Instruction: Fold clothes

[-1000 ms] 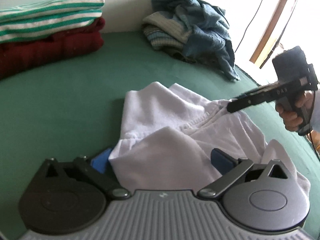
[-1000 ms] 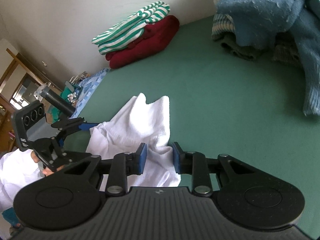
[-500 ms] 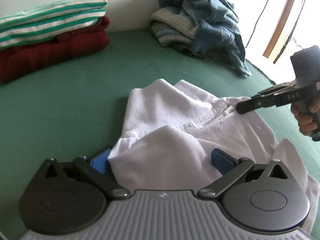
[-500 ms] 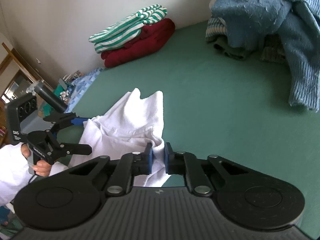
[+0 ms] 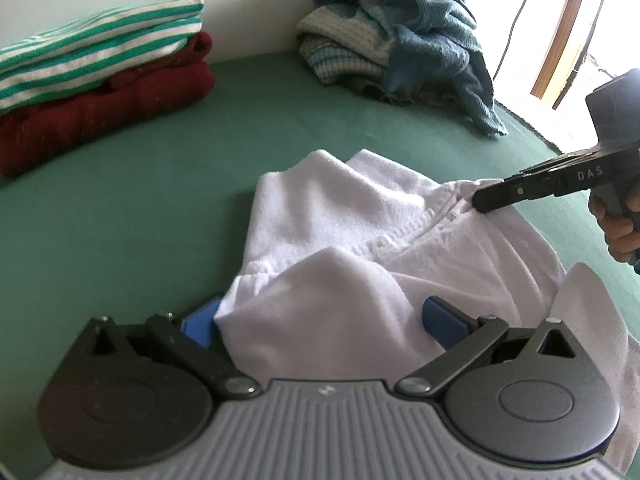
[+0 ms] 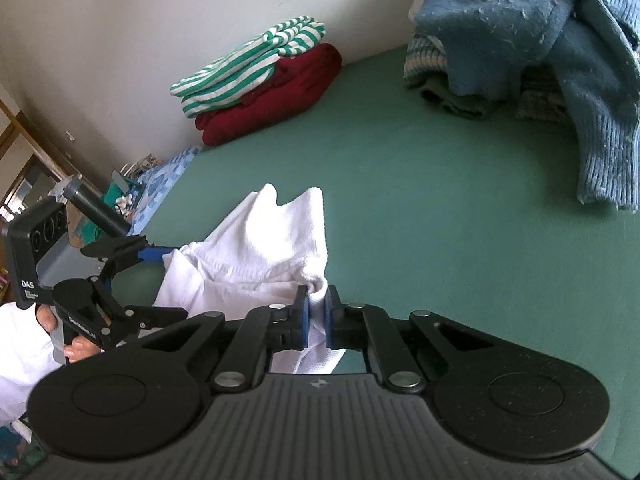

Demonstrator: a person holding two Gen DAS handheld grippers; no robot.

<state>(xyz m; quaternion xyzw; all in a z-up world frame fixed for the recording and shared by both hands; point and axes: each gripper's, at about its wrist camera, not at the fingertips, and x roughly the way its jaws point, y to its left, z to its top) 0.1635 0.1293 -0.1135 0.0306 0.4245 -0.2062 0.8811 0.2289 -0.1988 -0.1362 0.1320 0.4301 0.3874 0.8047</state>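
Right gripper point(image 6: 316, 314) pinched shut on white garment point(image 6: 256, 248) edge; left gripper point(image 5: 320, 320) jaws wide apart, bunched fabric between, on green sheet point(image 6: 440, 208).

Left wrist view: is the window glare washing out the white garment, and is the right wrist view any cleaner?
Left wrist view: the window at upper right is blown out, and the white knit garment looks soft with faint folds; the fisheye bends the green bed cover. Right wrist view: even light, sharper; the right gripper is visibly shut on the cloth.
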